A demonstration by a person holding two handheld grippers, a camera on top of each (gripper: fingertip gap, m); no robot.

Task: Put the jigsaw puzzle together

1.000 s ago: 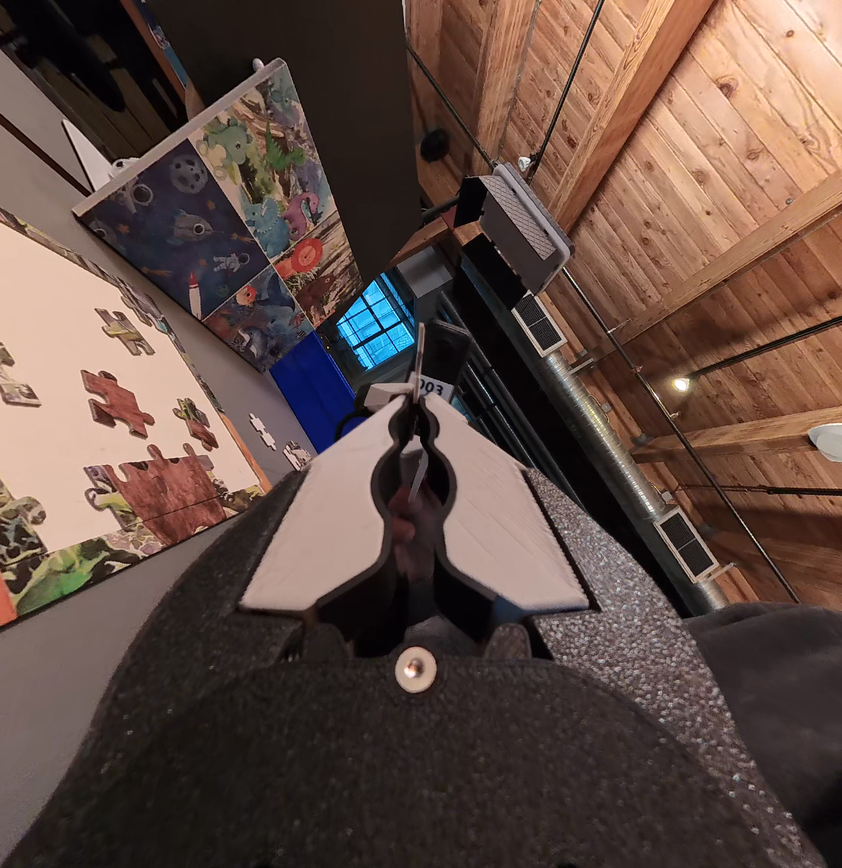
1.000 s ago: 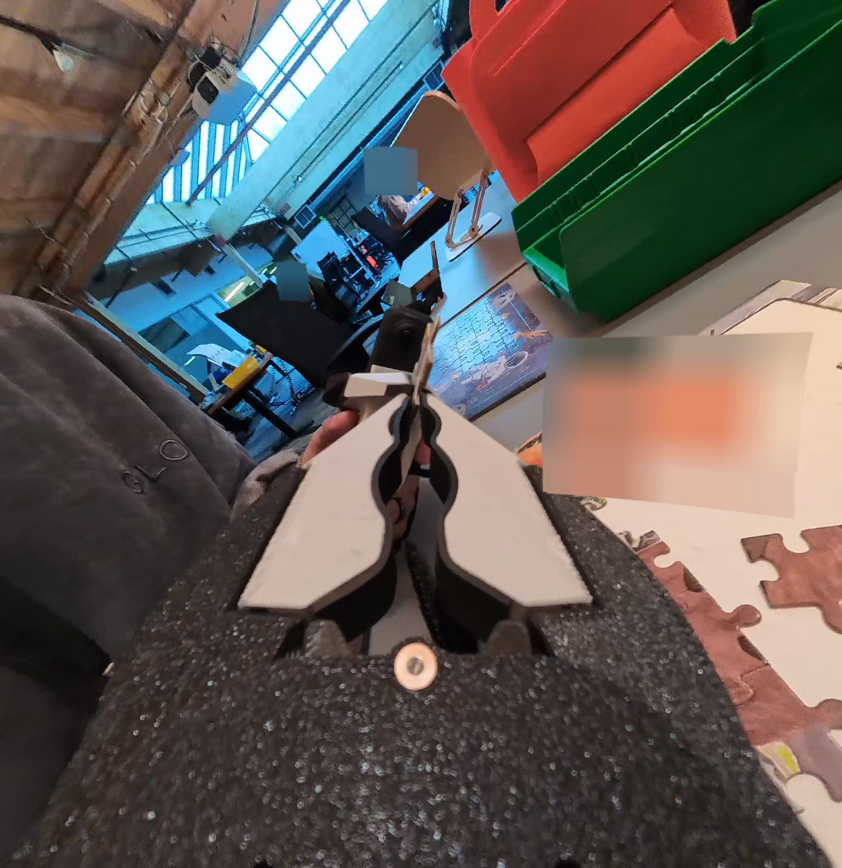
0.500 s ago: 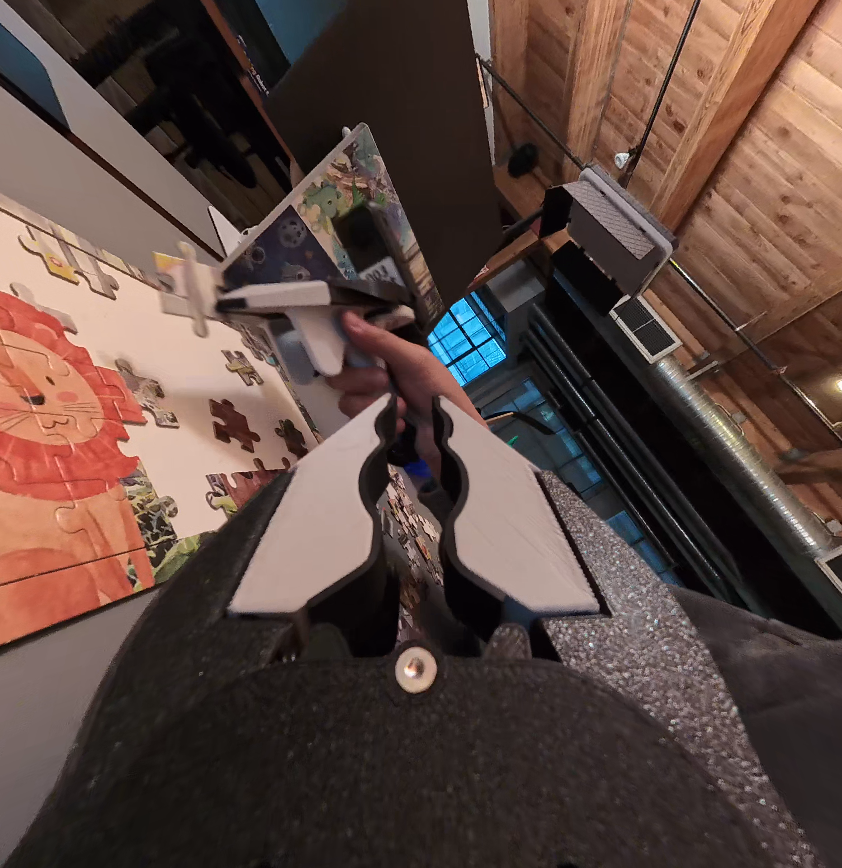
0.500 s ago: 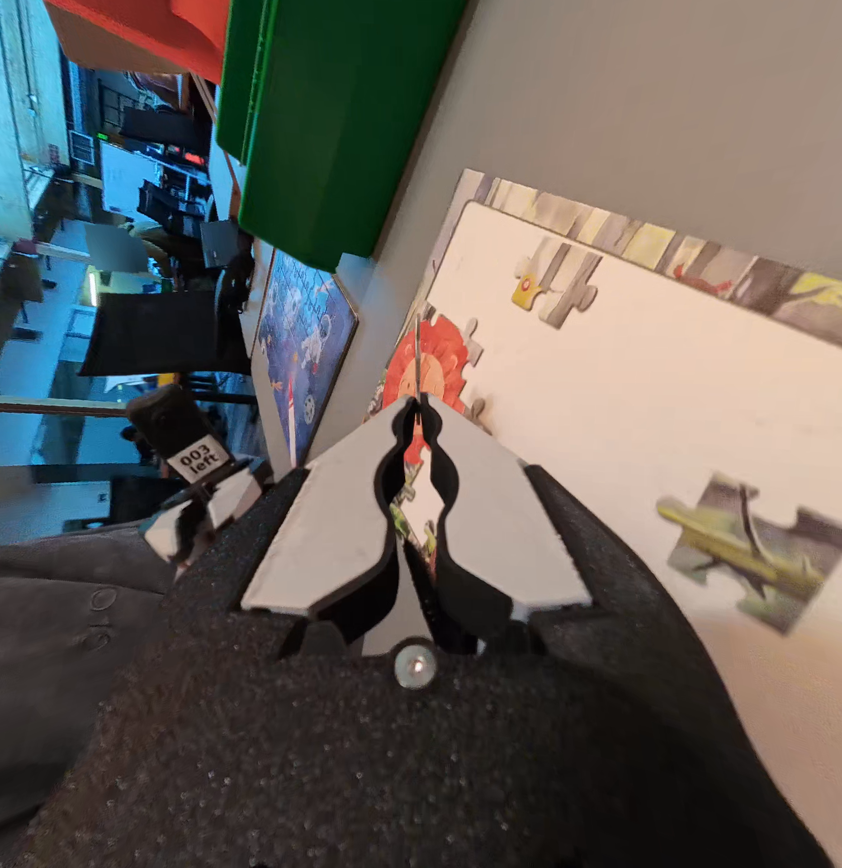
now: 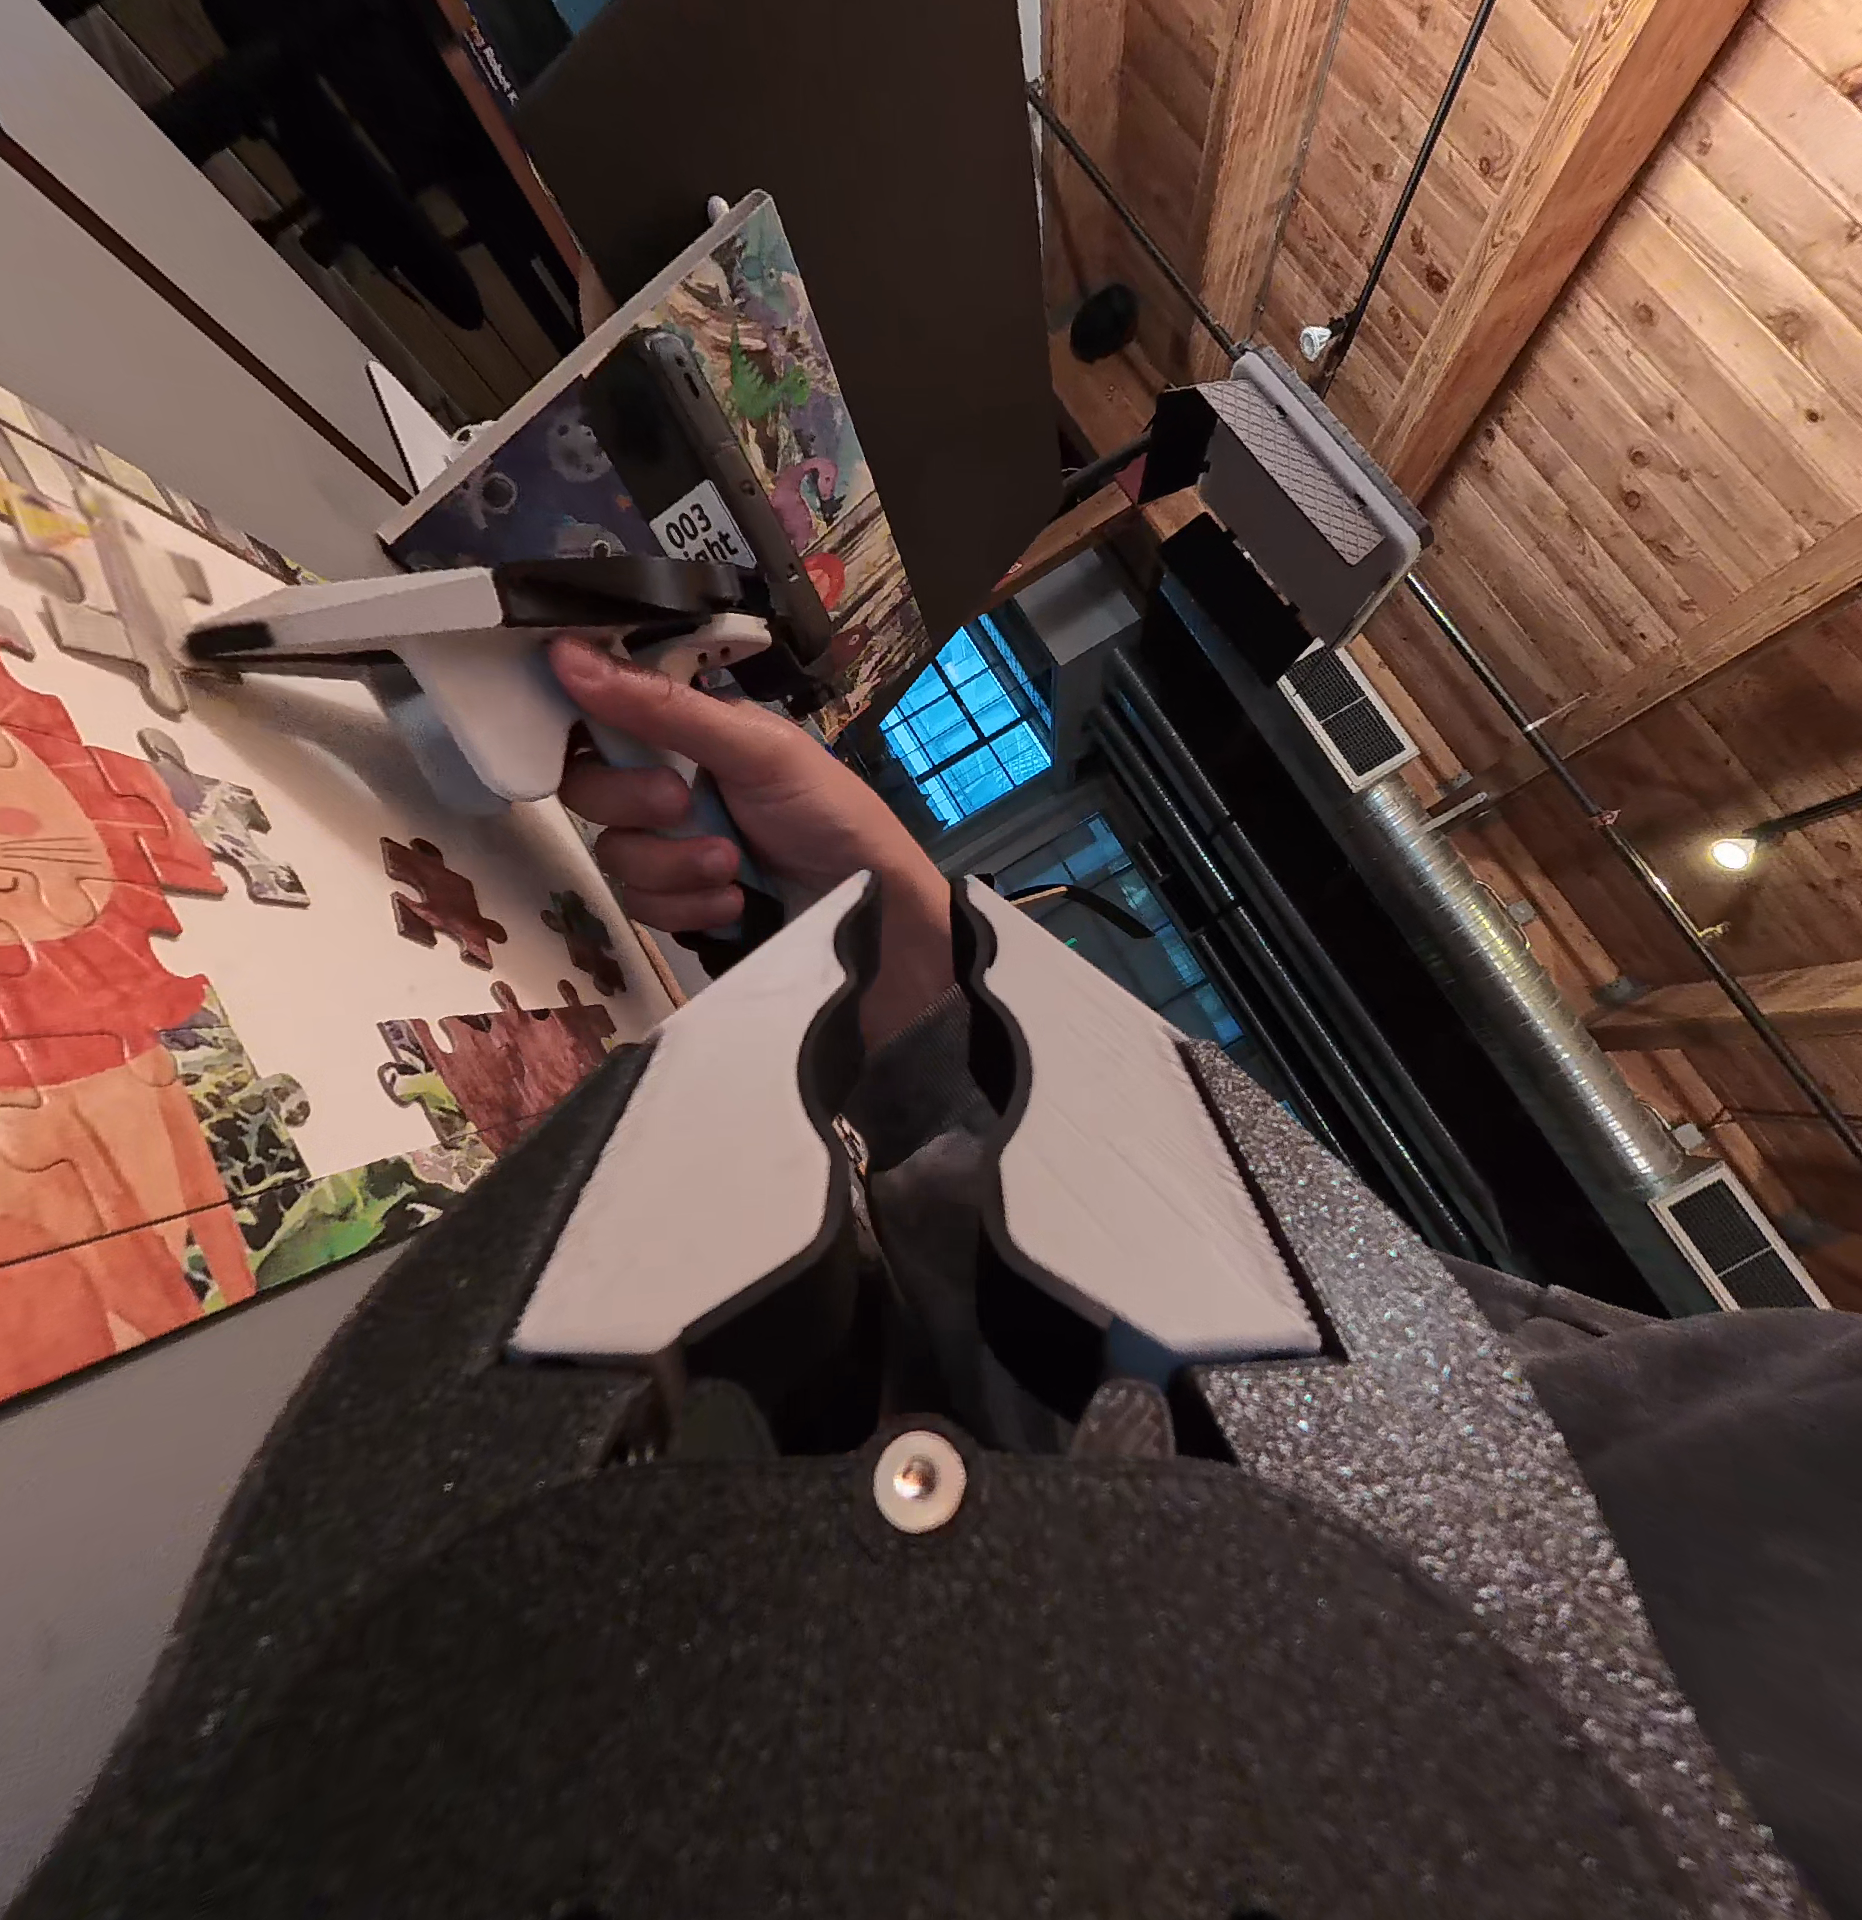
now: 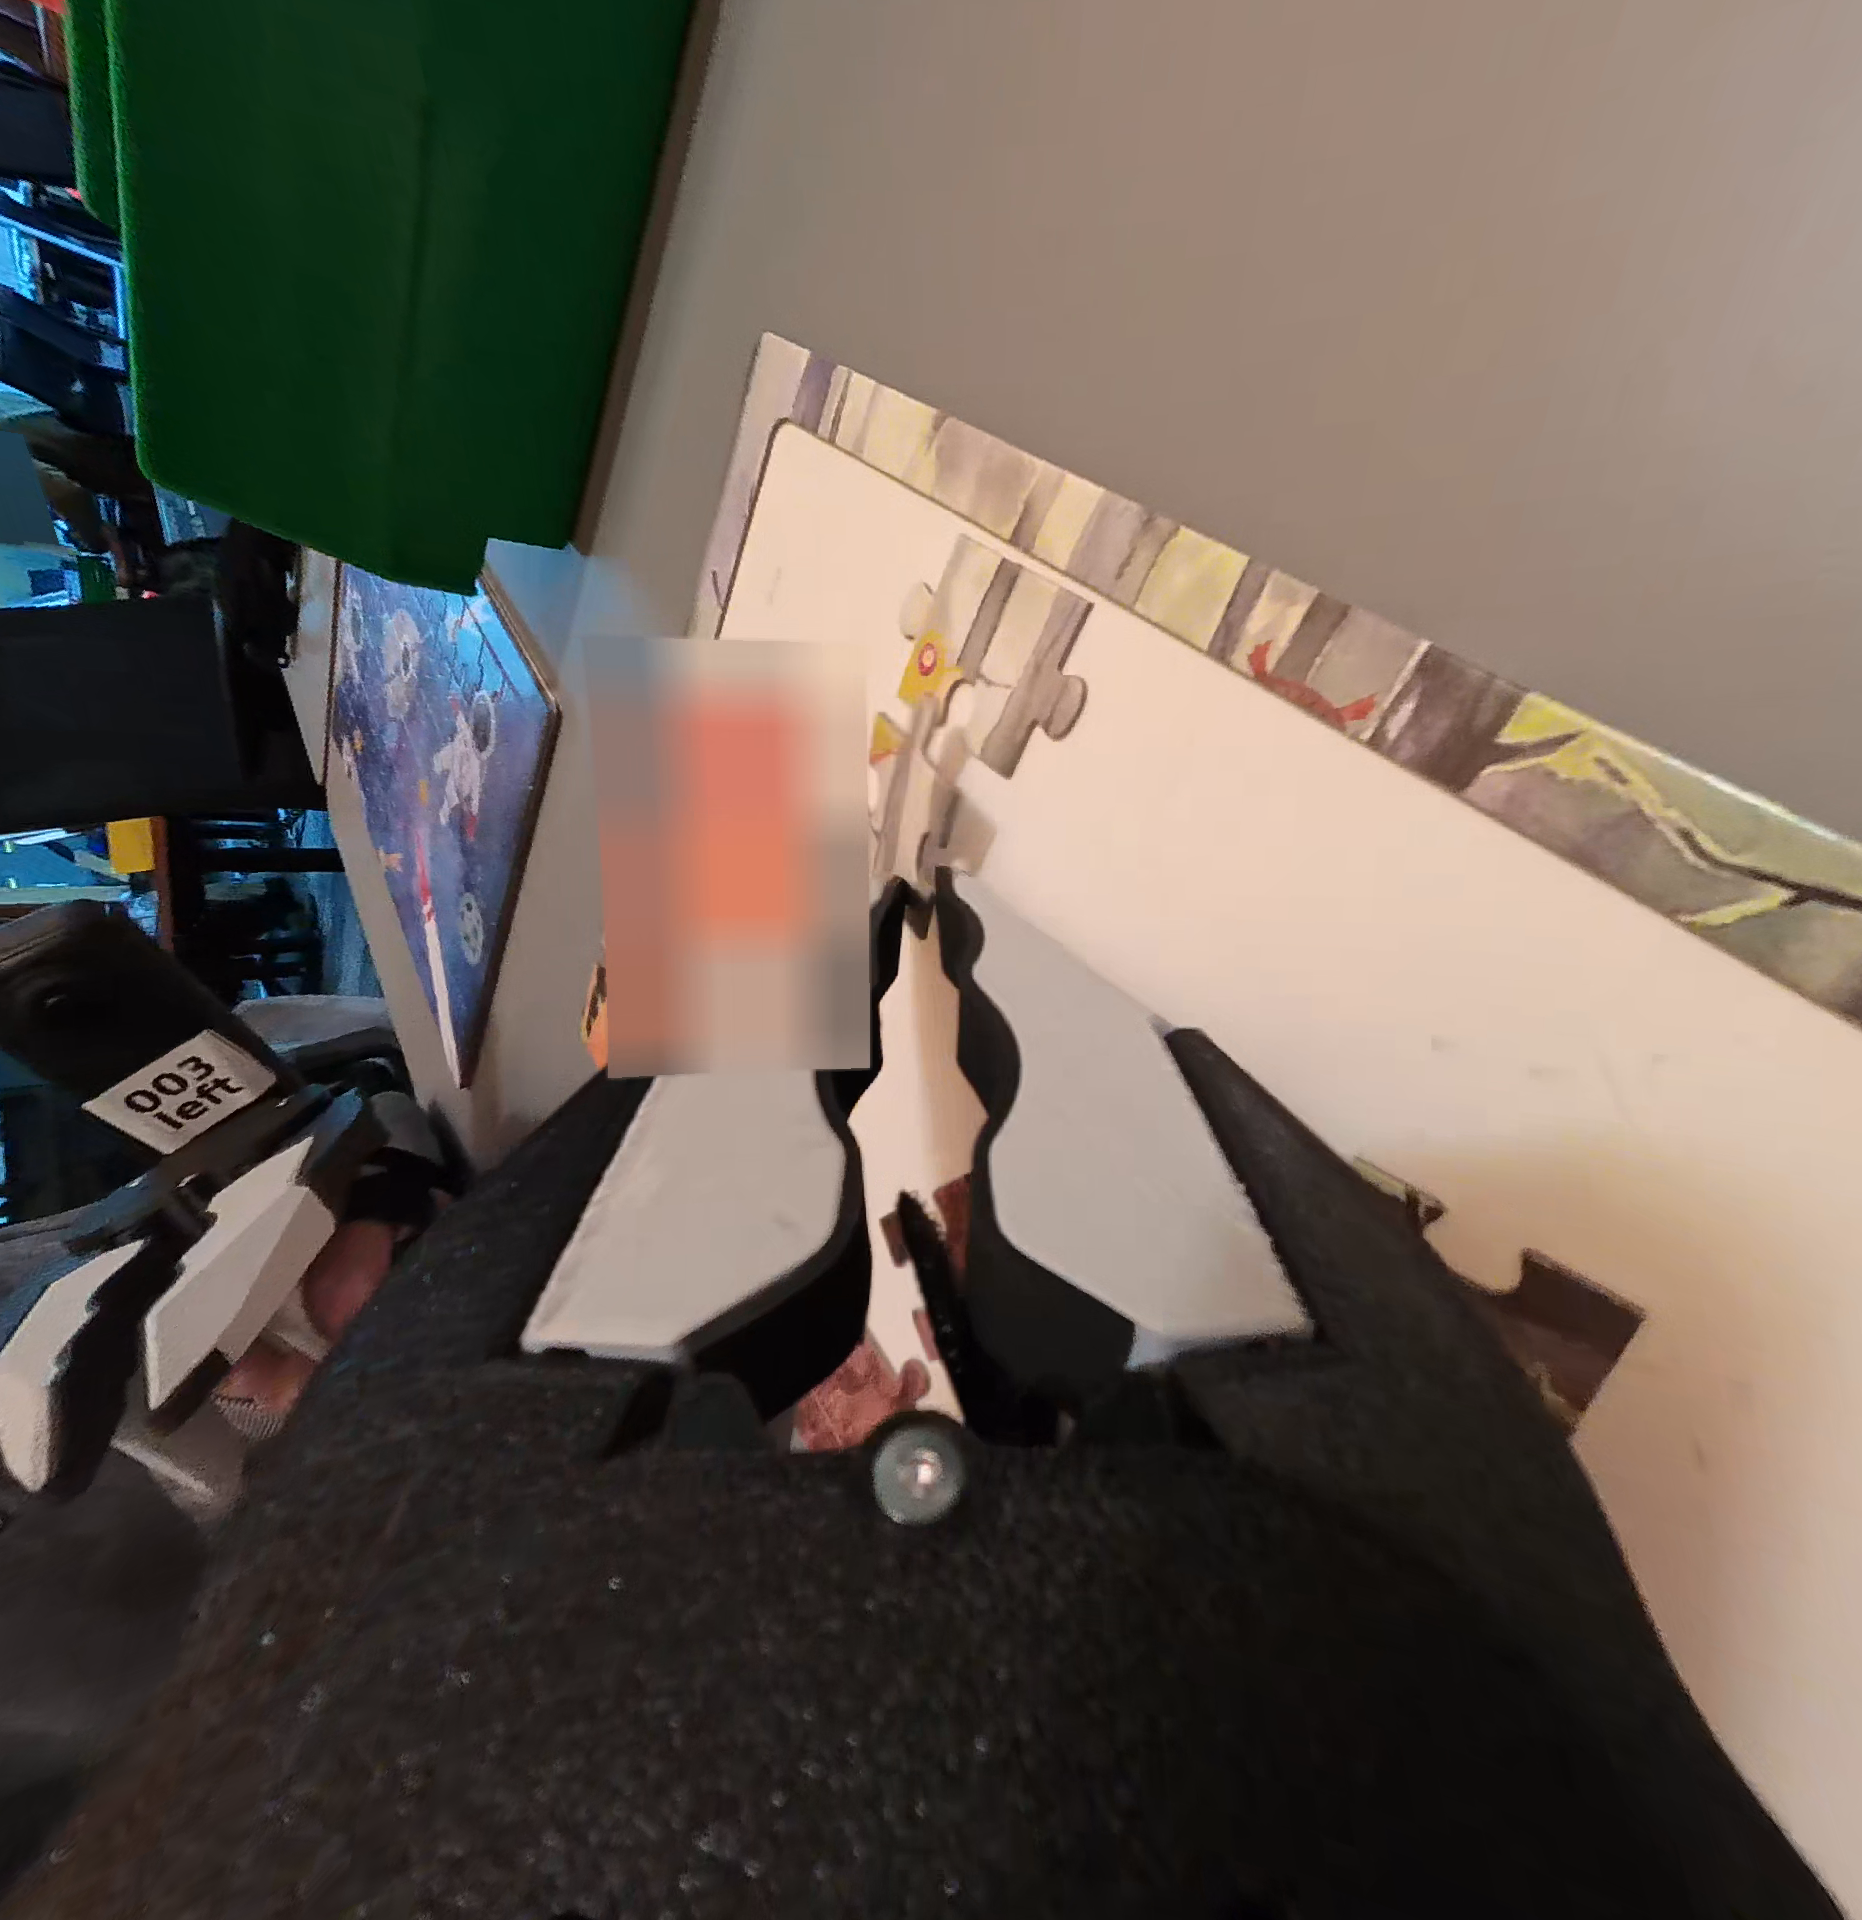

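The right tongs are clenched on a grey jigsaw piece, pinching its lower tab and holding it against the cream floor of the puzzle tray. Just beyond, at twelve o'clock from the tips, another grey piece with a yellow patch lies near the tray's painted border. In the left wrist view the same right tongs reach in from three o'clock, the held piece blurred at their tip beside the orange lion section already assembled. A hand grips their handle.

The left tongs are released, a clear gap between the fingers and nothing in it, lifted off the bench and aimed toward the wooden ceiling. Loose brown pieces lie on the tray at nine o'clock from them. A finished space puzzle and a green bin sit on the bench, at ten and eleven o'clock in the right wrist view.
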